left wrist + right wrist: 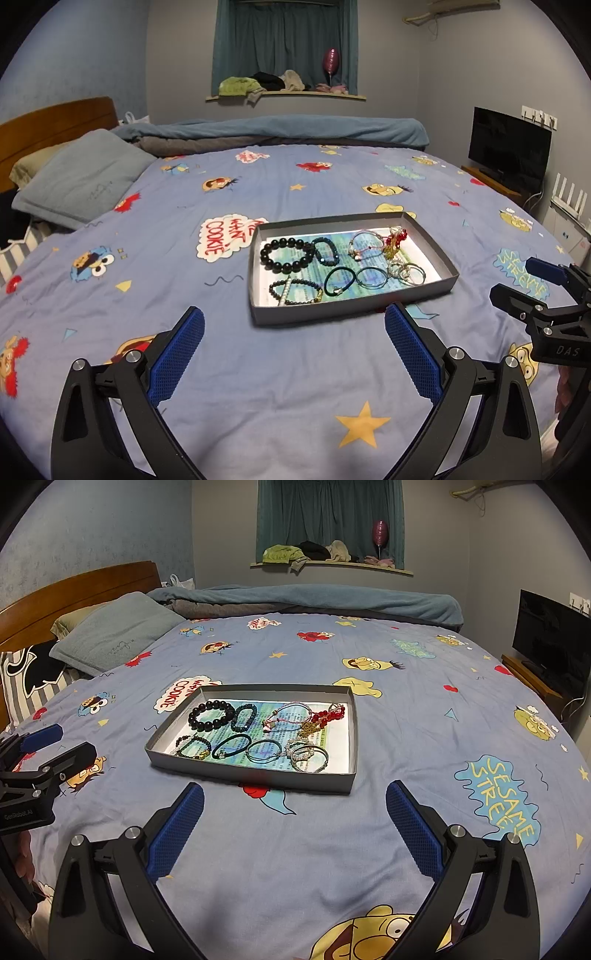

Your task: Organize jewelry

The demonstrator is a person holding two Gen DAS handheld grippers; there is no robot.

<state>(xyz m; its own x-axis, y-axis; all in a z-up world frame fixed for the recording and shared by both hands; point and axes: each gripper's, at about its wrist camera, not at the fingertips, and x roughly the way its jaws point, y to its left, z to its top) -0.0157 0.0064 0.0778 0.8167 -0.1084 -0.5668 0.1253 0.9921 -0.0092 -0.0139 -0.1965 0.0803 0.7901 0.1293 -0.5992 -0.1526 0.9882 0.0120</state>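
Nearest the lens: left gripper (293,325) and right gripper (294,801), both with jaws spread wide, grasping nothing, hovering over the bed sheet (295,849) just short of the near wall of the box lid (255,773).

Beyond them, the sheet itself, cartoon-printed, carrying everything. Grey box lid resting near the middle of the bed, one long wall toward the grippers.

Inside the lid, all the jewelry: black bead bracelet (211,716) at the far left corner, dark teal bead bracelet (243,718) beside it, red bead strand (330,714) toward the far right corner, silver bangles (308,757) near the right end of the near wall, black cord loop (232,746) mid-near wall, small bead bracelet (194,748) at the near left corner.

Progress, as a judgement: no loose piece visible on the sheet, so gathering seems done. Right-hand cluster overlapping and tangled-looking; left pieces lying mostly apart. Probably left: separating that cluster.
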